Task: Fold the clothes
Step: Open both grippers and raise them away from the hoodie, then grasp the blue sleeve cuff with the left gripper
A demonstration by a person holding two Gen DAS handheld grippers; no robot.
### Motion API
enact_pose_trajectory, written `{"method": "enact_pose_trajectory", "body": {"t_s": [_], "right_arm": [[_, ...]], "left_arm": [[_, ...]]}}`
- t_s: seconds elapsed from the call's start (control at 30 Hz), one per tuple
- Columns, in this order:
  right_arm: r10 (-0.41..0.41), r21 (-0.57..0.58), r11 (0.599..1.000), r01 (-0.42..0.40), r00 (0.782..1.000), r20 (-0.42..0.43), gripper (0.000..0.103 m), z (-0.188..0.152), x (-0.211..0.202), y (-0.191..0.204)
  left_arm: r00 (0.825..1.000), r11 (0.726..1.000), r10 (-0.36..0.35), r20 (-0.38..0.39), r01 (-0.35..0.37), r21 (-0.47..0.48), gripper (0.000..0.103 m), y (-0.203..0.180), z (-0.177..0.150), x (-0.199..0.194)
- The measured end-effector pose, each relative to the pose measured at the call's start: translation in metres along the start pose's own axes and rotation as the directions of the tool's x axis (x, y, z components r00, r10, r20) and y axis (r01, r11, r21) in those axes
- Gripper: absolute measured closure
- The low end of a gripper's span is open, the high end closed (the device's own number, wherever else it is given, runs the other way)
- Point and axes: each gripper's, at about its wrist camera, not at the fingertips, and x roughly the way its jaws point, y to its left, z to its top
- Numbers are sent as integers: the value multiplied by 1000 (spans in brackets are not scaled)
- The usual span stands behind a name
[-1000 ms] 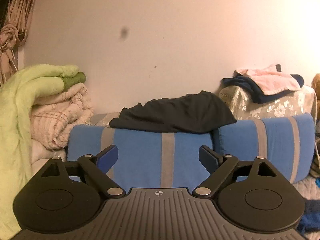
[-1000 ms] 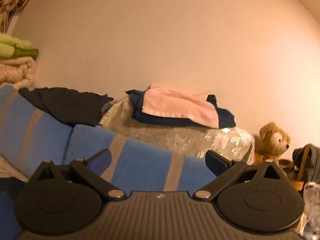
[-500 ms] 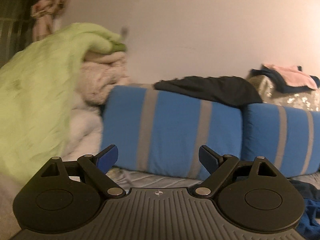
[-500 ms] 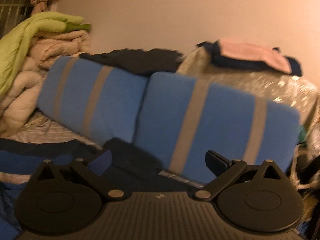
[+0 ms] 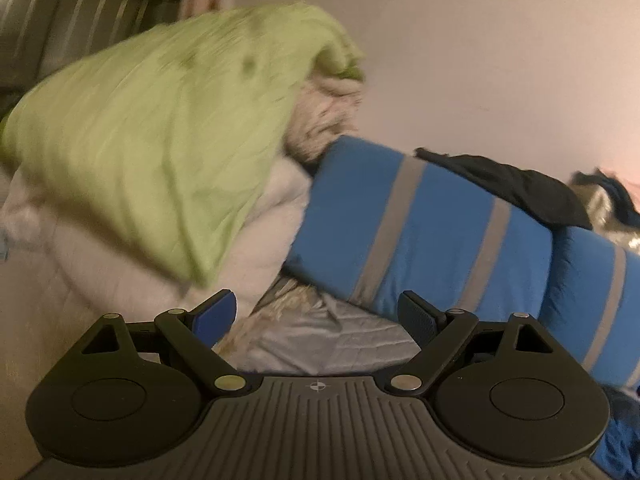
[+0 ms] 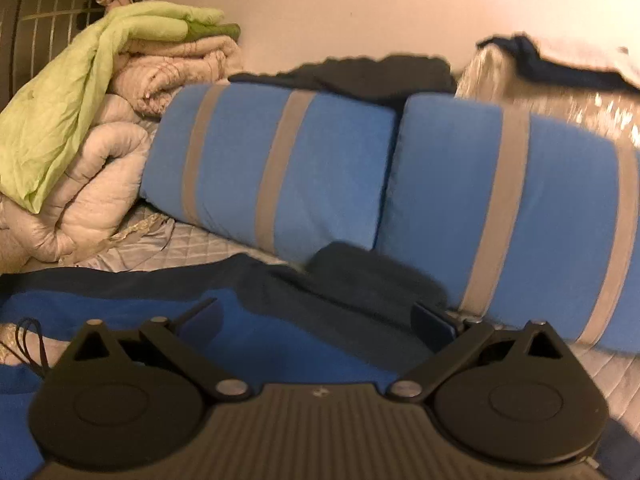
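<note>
Nothing folded yet: your left gripper (image 5: 316,312) and right gripper (image 6: 316,320) both gape empty, blue garment (image 6: 132,312) lies unfolded on the bed (image 6: 192,242), all folds remain

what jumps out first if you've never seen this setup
Two blue pillows with grey stripes stand along the wall at centre. Left of them, a lime green sheet drapes over piled beige quilts. Nearest the open right gripper, a blue and navy garment lies on the bed.

Both wrist views look low and close across the bed toward the wall, sharing the blue striped pillows (image 5: 420,232) (image 6: 280,164) and green blanket (image 5: 160,128) (image 6: 80,92).
</note>
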Motion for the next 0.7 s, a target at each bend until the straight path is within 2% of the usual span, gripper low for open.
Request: {"method": "enact_pose_trajectory", "body": {"t_s": [0.13,0.3,0.37,0.47,0.53,0.63,0.7], "right_arm": [[1,50,999,0,1000,-18,0,-17,21,9],[-5,103,995,6,1000,-13,0,-40,34,7],[16,150,989,-10,999,-33,0,-48,39,2],[47,220,975,-30,996,-73,0,-57,47,-6],[51,224,974,-31,995,-82,0,-58,49,-7],[55,220,975,-36,996,-77,0,-59,49,-6],[61,219,975,-41,994,-87,0,-61,49,-4]], "left_arm": [[998,989,53,-18,-55,-138,14,27,-20,4],[991,943,135,10,-126,-307,14,67,-44,-5],[982,907,189,8,-172,-384,14,85,-56,-10],[965,838,260,-14,-233,-494,14,111,-73,-15],[955,789,295,-29,-260,-557,14,127,-83,-18],[949,726,315,-16,-251,-641,14,149,-96,-23],[958,682,287,-6,-209,-701,14,166,-105,-24]]}}
